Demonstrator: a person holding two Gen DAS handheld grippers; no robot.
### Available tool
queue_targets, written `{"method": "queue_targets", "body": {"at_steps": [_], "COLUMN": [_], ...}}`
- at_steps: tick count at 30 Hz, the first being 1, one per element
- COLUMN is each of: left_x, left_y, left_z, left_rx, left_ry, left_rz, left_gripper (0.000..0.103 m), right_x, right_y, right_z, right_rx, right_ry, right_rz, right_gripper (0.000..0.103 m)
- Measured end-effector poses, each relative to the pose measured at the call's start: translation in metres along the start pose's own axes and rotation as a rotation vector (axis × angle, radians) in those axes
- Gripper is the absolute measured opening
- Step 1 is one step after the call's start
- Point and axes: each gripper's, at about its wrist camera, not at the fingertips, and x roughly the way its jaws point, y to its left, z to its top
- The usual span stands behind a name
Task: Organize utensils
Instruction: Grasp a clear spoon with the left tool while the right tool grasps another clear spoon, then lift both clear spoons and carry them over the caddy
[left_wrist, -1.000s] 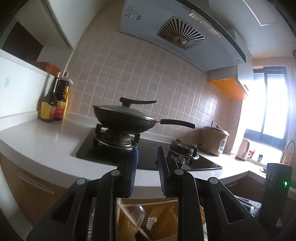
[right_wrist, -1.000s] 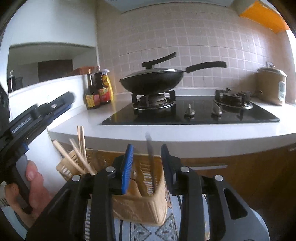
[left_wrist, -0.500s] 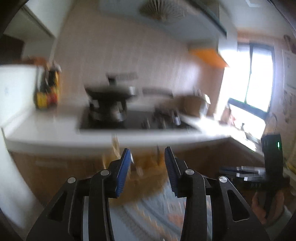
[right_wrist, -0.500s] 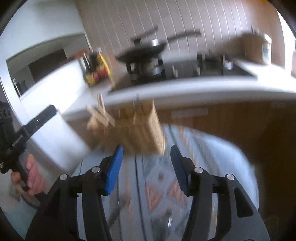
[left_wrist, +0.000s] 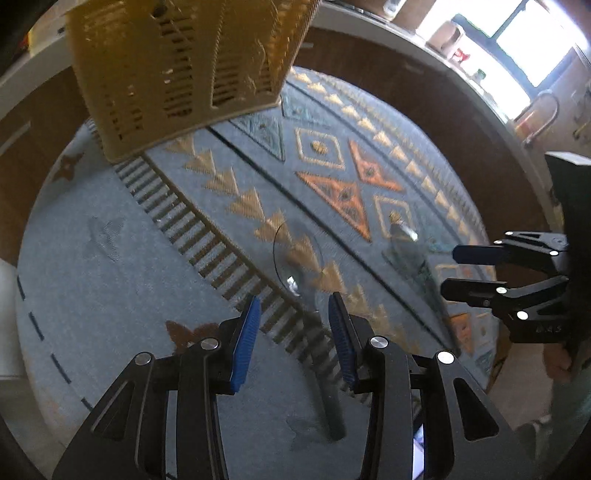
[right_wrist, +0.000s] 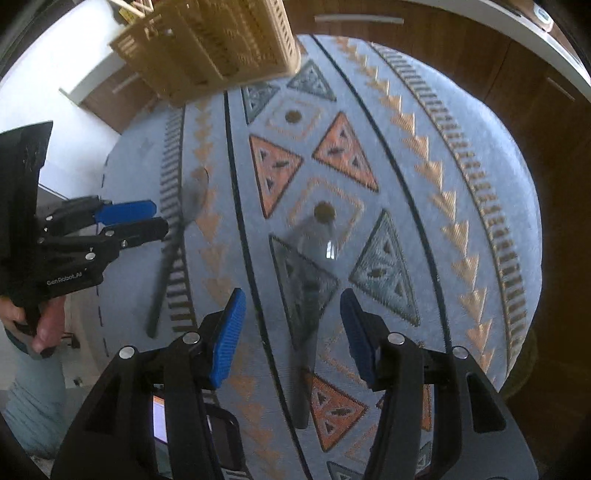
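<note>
A tan slotted utensil basket (left_wrist: 184, 70) stands at the far end of a round table with a patterned blue cloth (left_wrist: 110, 280); it also shows in the right wrist view (right_wrist: 218, 48). A clear-bowled spoon with a dark handle (left_wrist: 314, 332) lies under my left gripper (left_wrist: 295, 339), which is open and empty above it. A second clear utensil with a dark handle (right_wrist: 306, 295) lies under my right gripper (right_wrist: 293, 328), also open and empty. The left gripper shows in the right wrist view (right_wrist: 147, 219), the right gripper in the left wrist view (left_wrist: 458, 271).
Brown wooden cabinets (right_wrist: 517, 92) and a white countertop (left_wrist: 424, 62) curve around the far side of the table. A white wall and unit (right_wrist: 74, 92) stand at the left. A sink tap (left_wrist: 543, 114) and a bright window show at the far right.
Both grippers have tilted down from facing the stove and counter to facing the tabletop. Both have opened wider. The utensil that stood between the right gripper's fingers is no longer there.
</note>
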Motion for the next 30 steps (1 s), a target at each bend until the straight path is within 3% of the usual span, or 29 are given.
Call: {"method": "queue_targets", "body": {"at_steps": [1, 5, 9, 14, 16, 19, 25, 30], "left_x": [0.003, 0.011, 0.016, 0.022, 0.025, 0.028, 0.03, 0.03], "left_y": [-0.001, -0.004, -0.014, -0.037, -0.045, -0.05, -0.054, -0.059], "left_z": [-0.001, -0.005, -0.003, -0.004, -0.003, -0.002, -0.001, -0.009], "left_rx": [0.011, 0.033, 0.068, 0.167, 0.202, 0.227, 0.248, 0.274], "left_ry": [0.013, 0.035, 0.04, 0.044, 0.043, 0.046, 0.041, -0.021], "left_rz": [0.006, 0.018, 0.058, 0.183, 0.237, 0.251, 0.256, 0.274], "left_gripper": [0.043, 0.043, 0.042, 0.042, 0.036, 0.031, 0.01, 0.01], "right_x": [0.002, 0.016, 0.028, 0.032, 0.033, 0.035, 0.034, 0.029], "right_y": [0.001, 0.004, 0.012, 0.024, 0.03, 0.033, 0.027, 0.025], "right_z": [0.0, 0.002, 0.005, 0.003, 0.0, -0.002, -0.007, -0.011], "right_rx": [-0.001, -0.011, -0.028, -0.074, -0.086, -0.097, -0.116, -0.16], "right_ry": [0.005, 0.032, 0.054, 0.055, 0.049, 0.042, 0.031, 0.015], "right_rz": [0.003, -0.009, -0.034, -0.099, -0.124, -0.14, -0.138, -0.149], "right_gripper": [0.05, 0.049, 0.038, 0.028, 0.02, 0.012, 0.011, 0.01]}}
